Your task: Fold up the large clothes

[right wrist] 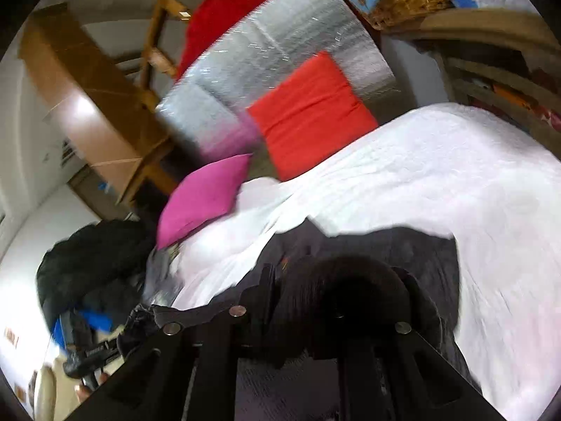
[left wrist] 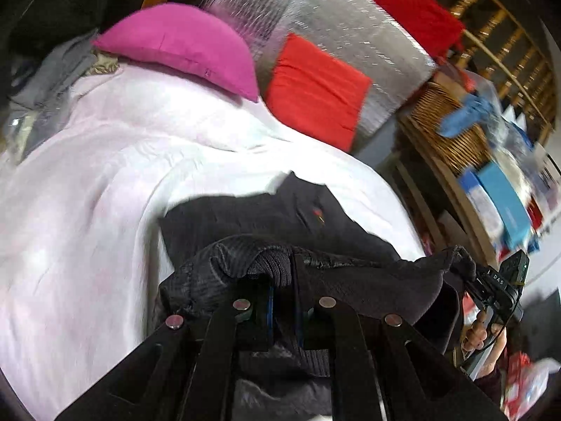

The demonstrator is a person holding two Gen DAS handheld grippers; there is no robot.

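A black garment [left wrist: 280, 207] with a small red logo lies partly on the white bedcover [left wrist: 87, 193]. Its near edge is lifted and stretched between both grippers. My left gripper [left wrist: 282, 280] is shut on the ribbed hem, which bunches over its fingers. At the right of the left wrist view, my right gripper [left wrist: 470, 273], held by a hand, is shut on the same edge. In the right wrist view the black garment [right wrist: 403, 245] drapes over my right gripper [right wrist: 336, 291] and hides its fingertips. My left gripper [right wrist: 133, 319] grips the edge at lower left.
A pink pillow [left wrist: 182, 45] and a red cushion [left wrist: 315, 87] lean on a silver foil panel [left wrist: 350, 24] at the bed's head. A wicker basket [left wrist: 445, 129] and wooden shelves [left wrist: 508, 35] stand to the right. Dark clothes [right wrist: 91, 263] are piled beside the bed.
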